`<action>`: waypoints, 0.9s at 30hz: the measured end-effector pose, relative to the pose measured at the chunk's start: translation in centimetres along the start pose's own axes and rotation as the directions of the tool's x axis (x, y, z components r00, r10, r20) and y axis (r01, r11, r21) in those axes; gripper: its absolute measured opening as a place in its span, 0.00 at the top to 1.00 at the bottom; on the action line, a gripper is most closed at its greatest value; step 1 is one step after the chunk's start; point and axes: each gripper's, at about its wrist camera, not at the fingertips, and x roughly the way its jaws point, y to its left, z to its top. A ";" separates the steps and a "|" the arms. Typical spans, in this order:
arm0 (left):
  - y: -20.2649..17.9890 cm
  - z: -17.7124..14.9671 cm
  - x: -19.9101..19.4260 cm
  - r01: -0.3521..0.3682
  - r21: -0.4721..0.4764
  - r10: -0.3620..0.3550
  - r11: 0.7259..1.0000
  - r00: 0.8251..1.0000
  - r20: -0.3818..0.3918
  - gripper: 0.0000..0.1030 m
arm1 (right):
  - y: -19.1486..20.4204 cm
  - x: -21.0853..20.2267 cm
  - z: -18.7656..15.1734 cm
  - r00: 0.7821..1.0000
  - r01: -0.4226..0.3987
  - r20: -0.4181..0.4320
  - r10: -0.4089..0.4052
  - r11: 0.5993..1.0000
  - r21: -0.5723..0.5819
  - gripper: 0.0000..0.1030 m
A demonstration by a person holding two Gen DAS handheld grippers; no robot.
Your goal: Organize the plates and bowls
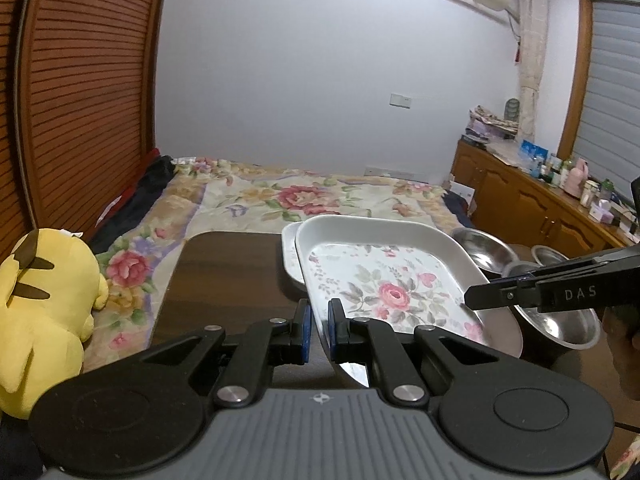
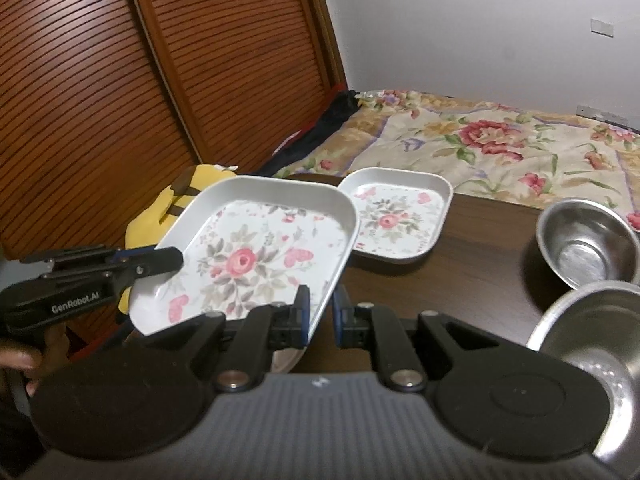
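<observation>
Left tongs: my left gripper (image 1: 319, 322) has its blue pads nearly together on the near rim of the large floral plate (image 1: 390, 280); the rim sits between the two fingers.
Right tongs: my right gripper (image 2: 321, 312) stands narrowly open astride the opposite rim of the same plate, one pad on the inside and one on the outside. I cannot tell whether the pads actually press the rim.
Large floral plate: square, white, with a rose print, held off the dark wooden table (image 2: 472, 248) and tilted between my two tools. In the right wrist view the left gripper's tip lies on its far-left edge.
Small floral plate: a second square plate (image 2: 394, 216) with the same pattern lies flat on the table just beyond the lifted one, partly hidden by it in the left wrist view.
Steel bowls: one bowl (image 2: 588, 246) stands upright on the table to the right; a second bowl (image 2: 592, 340) sits nearer my right gripper, cut by the frame edge.
Surroundings: a yellow plush toy (image 1: 44, 312) lies on the floral bedspread (image 1: 304, 200) beside the table's left edge.
</observation>
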 end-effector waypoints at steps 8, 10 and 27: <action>-2.0 -0.8 -1.4 0.019 0.026 -0.019 0.999 1.000 -0.009 0.90 | -0.5 -2.3 -1.4 1.000 0.013 0.020 -0.013 1.000 0.013 0.87; -2.4 -1.0 -1.7 0.024 0.029 -0.023 0.999 1.000 -0.012 0.90 | -0.6 -2.8 -1.9 1.000 0.012 0.026 -0.012 1.000 0.020 0.87; -3.1 -4.0 -1.9 0.053 0.032 -0.051 0.998 0.997 -0.066 0.89 | -1.3 -3.8 -5.8 0.999 0.012 0.030 -0.014 0.999 0.046 0.87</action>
